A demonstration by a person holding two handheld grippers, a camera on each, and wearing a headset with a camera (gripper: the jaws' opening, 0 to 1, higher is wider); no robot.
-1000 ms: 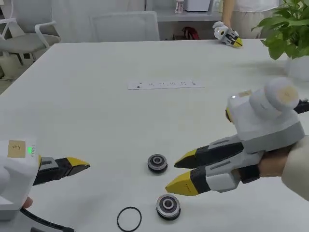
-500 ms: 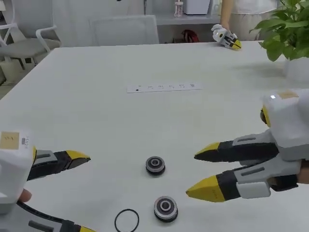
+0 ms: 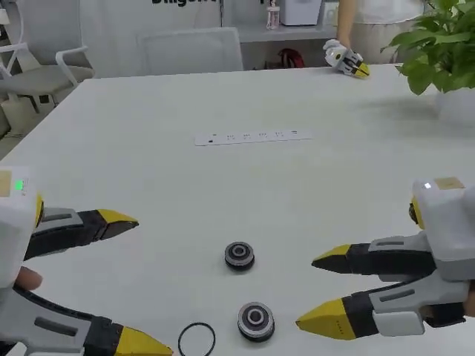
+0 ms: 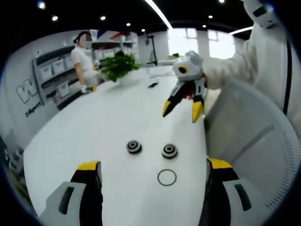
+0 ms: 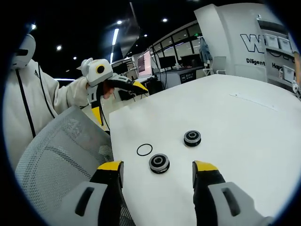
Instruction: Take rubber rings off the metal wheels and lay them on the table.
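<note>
- The near wheel (image 3: 255, 320) lies flat on the smooth bench (image 3: 223, 170) with nothing to brace it. If one claw tugs at the rubber while the other fails to pin the hub, I would expect the wheel to skid or flip rather than give up its ring.
- The rubber looks stretchy. Peeled under tension it could snap free and spring away, and this wheel sits close to the bench's near edge, so a flung ring might leave the bench.
- The left claw (image 3: 154, 284) and the right claw (image 3: 305, 291) both have their jaws wide apart and hold nothing. They flank the wheels, touching neither.
- The loose ring (image 3: 197, 339) lies on the bench just beside the near wheel, on its left in the head view. The left claw's lower jaw is close by, so a careless sweep could drag the ring over the edge.
- The pointed yellow tips may slip off so narrow a tyre, or pinch metal instead of rubber.
- Both wheels are small and round, with a dark outer band around a silvery hub. The far wheel (image 3: 239, 255) lies further up the bench, apart from the near one.
- Both rims look dark, so I cannot tell which wheel still wears its rubber.
- The loose ring is a thin black circle, lying flat and unkinked.
</note>
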